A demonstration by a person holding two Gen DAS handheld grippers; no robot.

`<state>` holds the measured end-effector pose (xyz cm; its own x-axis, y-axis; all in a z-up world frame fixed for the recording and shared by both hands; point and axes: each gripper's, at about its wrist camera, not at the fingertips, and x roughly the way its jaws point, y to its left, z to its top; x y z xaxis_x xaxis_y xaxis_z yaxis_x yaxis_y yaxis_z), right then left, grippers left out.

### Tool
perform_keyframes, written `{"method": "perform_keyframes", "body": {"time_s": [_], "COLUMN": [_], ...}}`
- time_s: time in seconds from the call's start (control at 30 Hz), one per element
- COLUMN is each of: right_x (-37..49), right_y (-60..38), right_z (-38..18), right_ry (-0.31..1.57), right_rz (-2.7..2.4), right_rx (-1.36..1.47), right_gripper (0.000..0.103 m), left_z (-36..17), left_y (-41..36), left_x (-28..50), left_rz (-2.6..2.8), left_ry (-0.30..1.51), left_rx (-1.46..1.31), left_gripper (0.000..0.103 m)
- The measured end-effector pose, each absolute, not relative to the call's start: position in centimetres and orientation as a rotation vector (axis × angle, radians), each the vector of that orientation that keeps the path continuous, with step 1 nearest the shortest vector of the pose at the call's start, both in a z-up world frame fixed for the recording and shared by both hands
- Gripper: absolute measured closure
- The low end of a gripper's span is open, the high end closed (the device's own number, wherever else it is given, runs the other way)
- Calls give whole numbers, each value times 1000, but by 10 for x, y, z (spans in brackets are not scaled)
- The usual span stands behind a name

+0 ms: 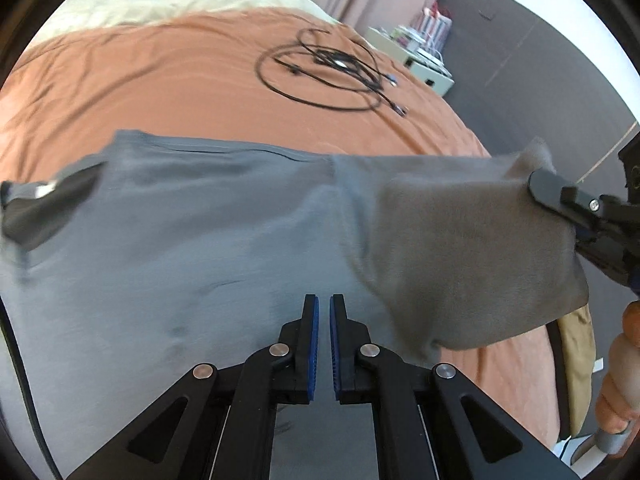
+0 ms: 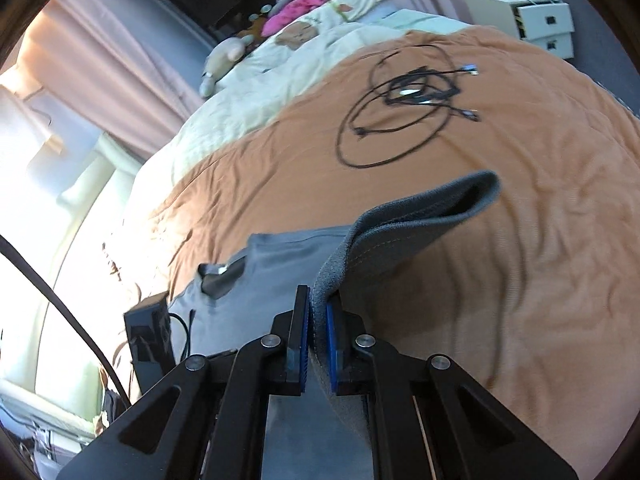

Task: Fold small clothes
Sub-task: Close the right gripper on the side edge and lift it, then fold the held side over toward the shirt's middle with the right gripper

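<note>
Garment: a small grey T-shirt [image 1: 192, 248] lay spread on the orange bedspread [image 1: 168, 80], near the bed's near edge, its neck opening toward the left side.
Right gripper [image 2: 318, 320]: its tongs were clamped on the shirt's sleeve [image 2: 420, 216], the fabric pinched between the blue pads and lifted clear of the bedspread, its fleecy inner side showing.
Left gripper [image 1: 324, 320]: its tongs were together, low over the shirt's near hem; I could not tell whether they had any cloth between them.
Elsewhere on the bed: a loose coil of black cables [image 1: 332, 72] lay toward the far side, well apart from the shirt; a cream duvet [image 2: 280, 64] covered the head end.
Progress: early, I judged. One sleeve was raised for a first fold; the body still lay flat and unfolded.
Left to do: bring the sleeve inward, fold the other side, then halve the body.
</note>
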<state>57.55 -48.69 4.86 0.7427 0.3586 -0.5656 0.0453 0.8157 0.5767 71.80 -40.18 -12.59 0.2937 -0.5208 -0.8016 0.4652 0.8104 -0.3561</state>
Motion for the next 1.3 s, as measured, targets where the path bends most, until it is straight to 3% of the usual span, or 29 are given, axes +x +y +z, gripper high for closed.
{"method": "perform_keyframes", "body": {"time_s": [0.33,0.73,0.8,0.83,0.87,1.0,1.07,1.13,1.2,1.3], "right_x": [607,649,648,647,645,630,620,611,605,599], "right_y": [-429,-361,-357,-358,-360,-375,-386,-399,-411,-426], "right_z": [41,-22,-23,-23,-22,-16,-15,-15,-17,-26], "right_ry": [761,905,895,893,881,843,830,807,799,819], "right_rz": [247,318,322,326,323,261,201,166,150,104], "right_rx": [575,657,650,665,675,646,629,625,630,641], "right_gripper": [99,93,71,43,32,32,32,32,32,33], "left_z": [-110,-106,-105,-104,-103,-100,-100,-101,-103,-114], "left_y": [-319,-250,-251,-251,-252,-268,-280,-296,-313,-337], "left_x": [707,697,695,695,695,693,693,691,690,691], "left_rz": [-552,-443,-449,-450,-452,-481,-497,-515,-534,-559], "left_ry": [1089,1116,1117,1116,1115,1106,1107,1096,1069,1087], "left_rx": [-51,-10,-10,-10,-10,-7,0,20,52,106], "left_gripper": [97,96,96,96,96,95,84,49,42,42]}}
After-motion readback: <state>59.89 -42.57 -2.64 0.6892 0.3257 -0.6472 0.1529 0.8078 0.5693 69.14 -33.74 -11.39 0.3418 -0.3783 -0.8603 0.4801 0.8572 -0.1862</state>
